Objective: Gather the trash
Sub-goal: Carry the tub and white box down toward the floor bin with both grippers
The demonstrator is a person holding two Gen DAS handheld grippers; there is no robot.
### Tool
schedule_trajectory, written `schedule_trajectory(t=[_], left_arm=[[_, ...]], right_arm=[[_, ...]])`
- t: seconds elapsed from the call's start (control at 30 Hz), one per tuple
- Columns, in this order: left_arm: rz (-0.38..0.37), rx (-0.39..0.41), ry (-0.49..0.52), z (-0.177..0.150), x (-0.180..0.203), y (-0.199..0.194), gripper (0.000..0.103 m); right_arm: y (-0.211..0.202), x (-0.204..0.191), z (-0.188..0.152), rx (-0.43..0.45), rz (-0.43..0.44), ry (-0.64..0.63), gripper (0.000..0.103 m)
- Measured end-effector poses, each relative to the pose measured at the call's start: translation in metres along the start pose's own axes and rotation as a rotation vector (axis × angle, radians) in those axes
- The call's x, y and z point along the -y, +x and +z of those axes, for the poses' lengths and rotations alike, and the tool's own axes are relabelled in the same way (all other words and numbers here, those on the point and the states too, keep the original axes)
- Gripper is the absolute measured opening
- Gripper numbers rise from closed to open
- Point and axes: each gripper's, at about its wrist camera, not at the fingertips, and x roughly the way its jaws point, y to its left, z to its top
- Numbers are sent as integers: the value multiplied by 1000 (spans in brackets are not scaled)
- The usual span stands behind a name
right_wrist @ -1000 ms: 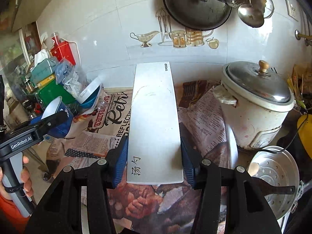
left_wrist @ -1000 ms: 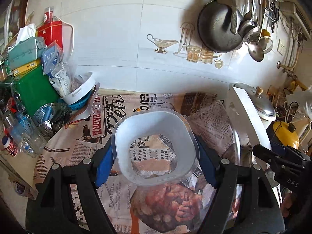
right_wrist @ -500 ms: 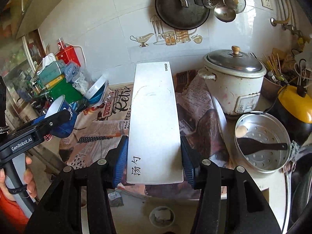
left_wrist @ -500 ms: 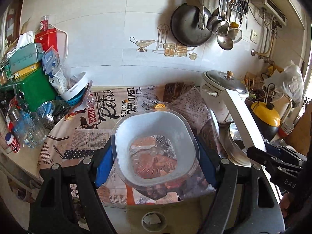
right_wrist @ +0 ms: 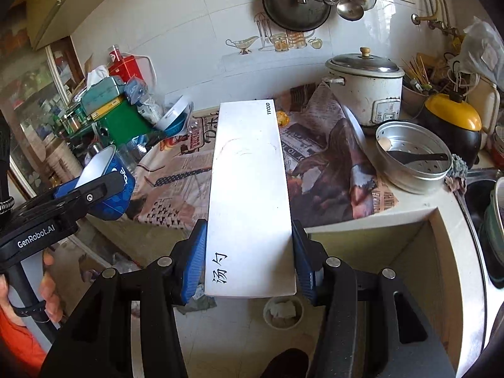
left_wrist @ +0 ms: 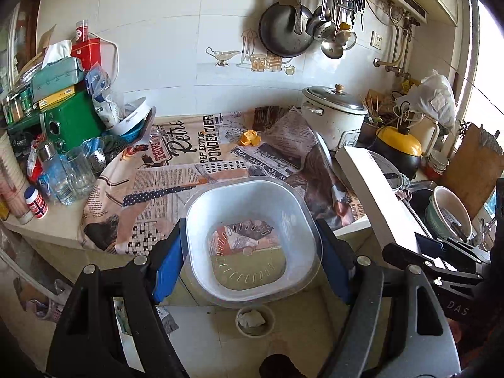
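The left gripper (left_wrist: 252, 249) is clamped on a clear plastic tub (left_wrist: 252, 217), its blue pads (left_wrist: 167, 271) pressing the tub's two sides. The tub is squarish with rounded corners, thin and glossy, and slots ring its base; it hangs out past the front edge of the counter (left_wrist: 60, 230), over the floor. The right gripper (right_wrist: 249, 261) is clamped on a long white box (right_wrist: 249, 189), flat and matte, held level and pointing toward the back wall. Black characters "汤勺" sit at the box's near end and "TFOOD" at the far corner. The left tool's handle reads "GenRobot.AI" in the right view.

Below both grippers a small round bin (left_wrist: 254, 319) stands on the pale floor, crumpled white paper inside it. The floor around the bin is open, with a recess in the counter front at the right.

Printed newspaper (left_wrist: 195, 170) covers the counter's middle and droops over the front edge; "PONDER OVER" and "REFLECTIONS" can be read. A scrap of orange peel (left_wrist: 249, 138) lies on it toward the back edge. The left end is crowded with glasses (left_wrist: 75, 173), a green box (left_wrist: 71, 123) and a tissue pack (left_wrist: 55, 77). Near the right back corner stands a white rice cooker (right_wrist: 365, 91) with a steel lid, a perforated steel steamer (right_wrist: 412, 160) in front of it, and a yellow-lidded pot (right_wrist: 450, 123) beside that. Pans and ladles (left_wrist: 327, 31) hang on the tiled wall.
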Motion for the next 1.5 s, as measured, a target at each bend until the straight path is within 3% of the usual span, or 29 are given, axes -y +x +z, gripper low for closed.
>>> schedule_trajectory(t=[0.27, 0.6, 0.87, 1.2, 1.5], left_arm=[[-10, -45, -50, -32, -4, -7, 76], [38, -215, -100, -101, 5, 78, 76], [84, -330, -162, -181, 10, 176, 76], [142, -479, -241, -302, -14, 292, 76], [161, -539, -285, -384, -41, 385, 76]], right_arm=[[-8, -9, -27, -81, -17, -12, 48], [37, 27, -85, -242, 3, 11, 48], [120, 73, -146, -390, -6, 20, 48], [241, 113, -230, -544, -3, 0, 48], [371, 147, -311, -705, 14, -17, 48]])
